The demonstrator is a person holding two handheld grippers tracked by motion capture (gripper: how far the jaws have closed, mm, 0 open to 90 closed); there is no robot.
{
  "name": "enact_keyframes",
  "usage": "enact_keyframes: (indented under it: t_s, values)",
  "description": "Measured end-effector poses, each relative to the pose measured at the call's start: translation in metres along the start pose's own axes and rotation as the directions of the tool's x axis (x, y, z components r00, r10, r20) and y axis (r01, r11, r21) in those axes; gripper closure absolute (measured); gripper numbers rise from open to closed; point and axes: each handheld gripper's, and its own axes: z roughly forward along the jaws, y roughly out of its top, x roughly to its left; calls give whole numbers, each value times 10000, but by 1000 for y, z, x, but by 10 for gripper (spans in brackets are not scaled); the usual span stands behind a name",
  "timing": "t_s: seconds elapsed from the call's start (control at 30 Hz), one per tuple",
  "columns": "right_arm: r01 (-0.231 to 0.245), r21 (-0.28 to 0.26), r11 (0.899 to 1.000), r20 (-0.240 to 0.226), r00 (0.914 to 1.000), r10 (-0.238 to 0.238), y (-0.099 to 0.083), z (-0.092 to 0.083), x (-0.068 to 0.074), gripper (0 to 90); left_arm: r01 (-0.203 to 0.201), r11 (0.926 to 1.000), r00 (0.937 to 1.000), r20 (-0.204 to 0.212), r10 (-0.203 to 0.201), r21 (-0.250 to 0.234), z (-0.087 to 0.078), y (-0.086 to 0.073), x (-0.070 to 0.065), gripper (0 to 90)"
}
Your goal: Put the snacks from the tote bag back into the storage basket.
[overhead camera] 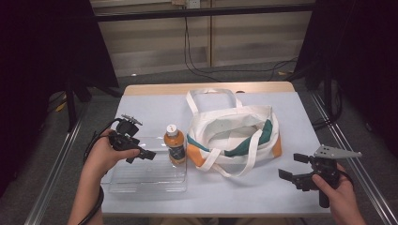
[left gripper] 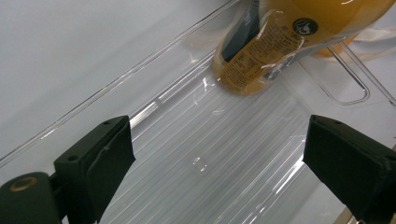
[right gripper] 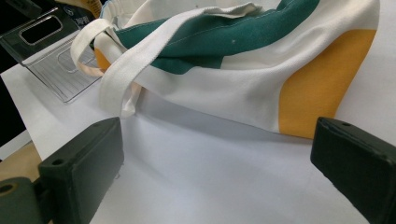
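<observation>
One bottle just beyond left hand-held gripper

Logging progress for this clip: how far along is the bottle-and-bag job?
Early. Nothing looks packed: the bottle stands upright in the clear tray, apart from the tote bag, whose mouth lies open. In hand: the left gripper hovers over the tray, jaws open and aimed toward the bottle, not touching it. The right gripper waits open near the bag. Left, probably: grasp the bottle, lift it, move it into the bag.

Bottle label print — unreadable
</observation>
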Motion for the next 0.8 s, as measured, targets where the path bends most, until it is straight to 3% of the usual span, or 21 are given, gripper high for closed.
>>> enact_keyframes:
  t_s: [0.27, 0.33, 0.43, 0.53, 0.6, 0.7, 0.77, 0.8]
  values:
    - [59, -6, 10000, -30, 10000, -59, 0, 0, 0, 25, 152, 9995, 9998, 95, -150, -285, 4, -9, 5, 86]
    - [52, 6, 10000, -2, 10000, -52, 0, 0, 0, 25, 360, 9983, 9993, 136, -354, -462, 5, -11, 5, 86]
    - [37, -1, 10000, -7, 10000, -37, 0, 0, 0, 25, 189, 9991, 9997, 162, -183, -367, 6, -12, 7, 86]
    - [43, 18, 10000, 0, 10000, -43, 0, 0, 0, 25, 341, 9977, 9993, 167, -332, -580, 8, -15, 7, 87]
    - [66, 1, 10000, 0, 10000, -66, 0, 0, -1, 25, 233, 9986, 9996, 157, -226, -470, 9, -16, 9, 88]
    - [45, -21, 10000, 26, 10000, -45, 0, -1, -1, 25, 464, 9970, 9988, 208, -452, -613, 12, -20, 10, 90]
    - [47, -7, 10000, 46, 10000, -47, 0, -1, -1, 25, 270, 9984, 9994, 216, -259, -492, 14, -22, 12, 90]
    - [52, -4, 10000, 45, 10000, -52, 0, -1, -1, 25, 477, 9974, 9984, 318, -461, -540, 15, -23, 11, 90]
